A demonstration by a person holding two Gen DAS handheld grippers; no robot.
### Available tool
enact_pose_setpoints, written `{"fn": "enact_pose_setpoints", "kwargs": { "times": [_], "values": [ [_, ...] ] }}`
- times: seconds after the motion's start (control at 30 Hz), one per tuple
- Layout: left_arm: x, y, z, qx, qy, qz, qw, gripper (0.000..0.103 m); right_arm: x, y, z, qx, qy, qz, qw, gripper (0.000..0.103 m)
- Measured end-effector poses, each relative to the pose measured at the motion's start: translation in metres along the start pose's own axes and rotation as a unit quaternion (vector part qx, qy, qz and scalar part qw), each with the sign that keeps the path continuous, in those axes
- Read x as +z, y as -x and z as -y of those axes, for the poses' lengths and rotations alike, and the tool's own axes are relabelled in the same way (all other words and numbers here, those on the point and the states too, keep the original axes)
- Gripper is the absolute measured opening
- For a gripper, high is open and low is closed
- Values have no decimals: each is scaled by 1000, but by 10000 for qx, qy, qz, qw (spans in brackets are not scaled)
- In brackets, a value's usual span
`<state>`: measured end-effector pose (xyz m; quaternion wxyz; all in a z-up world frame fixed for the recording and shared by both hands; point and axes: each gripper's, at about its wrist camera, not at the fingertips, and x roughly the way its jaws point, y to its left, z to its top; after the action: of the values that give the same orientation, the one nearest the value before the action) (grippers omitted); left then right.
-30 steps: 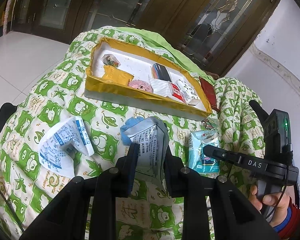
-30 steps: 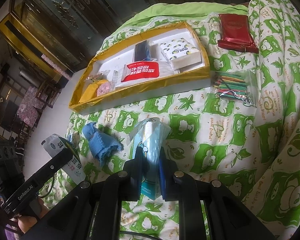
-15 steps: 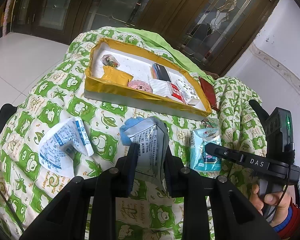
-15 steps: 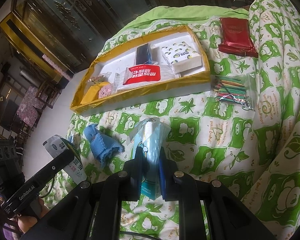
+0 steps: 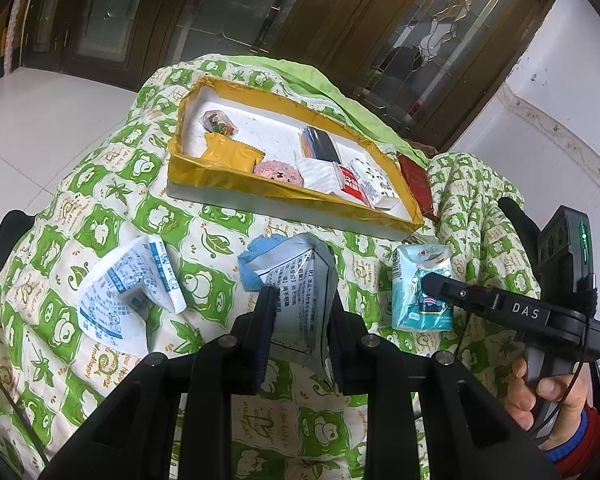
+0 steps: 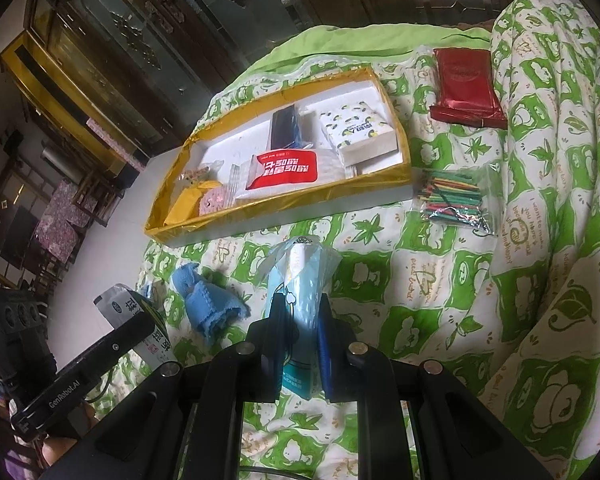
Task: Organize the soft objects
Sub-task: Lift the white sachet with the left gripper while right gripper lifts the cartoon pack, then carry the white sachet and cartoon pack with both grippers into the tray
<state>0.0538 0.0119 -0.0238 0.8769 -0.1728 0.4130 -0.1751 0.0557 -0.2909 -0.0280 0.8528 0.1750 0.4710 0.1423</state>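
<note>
In the left wrist view my left gripper [image 5: 300, 312] is shut on a silver-grey packet [image 5: 300, 280] printed with black text, held just above the quilt. To its right, my right gripper [image 5: 426, 284] clamps a teal tissue pack [image 5: 420, 304]. The right wrist view shows that gripper [image 6: 300, 328] shut on the upright tissue pack [image 6: 300, 280]. My left gripper [image 6: 112, 344] and its silver packet [image 6: 126, 304] show at the lower left. Beyond both lies a yellow-rimmed tray [image 5: 284, 196] holding several packets. A blue cloth [image 6: 208, 304] lies between the grippers.
A crumpled white-and-blue packet [image 5: 128, 296] lies left of my left gripper. A bag of coloured sticks [image 6: 454, 200] and a dark red packet [image 6: 466, 88] lie right of the tray [image 6: 284, 208]. The green-patterned quilt [image 6: 440, 300] humps up at the right. A hand [image 5: 548, 396] grips the right handle.
The right gripper with the tissue pack has edged slightly toward the tray. The left gripper and its packet have stayed put.
</note>
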Motion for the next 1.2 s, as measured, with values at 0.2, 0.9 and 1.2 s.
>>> {"fn": "enact_pose_setpoints", "kwargs": {
  "times": [0.2,0.9,1.2],
  "values": [
    [3,0,2,2,-61,9,10000,24,4,4,0,0,11,93,10000,15],
    [24,6,18,50,-393,94,9992,24,27,24,11,17,-157,424,9990,15],
    [44,9,26,48,-558,119,9984,24,45,29,11,188,-275,374,9987,15]
  ]
}}
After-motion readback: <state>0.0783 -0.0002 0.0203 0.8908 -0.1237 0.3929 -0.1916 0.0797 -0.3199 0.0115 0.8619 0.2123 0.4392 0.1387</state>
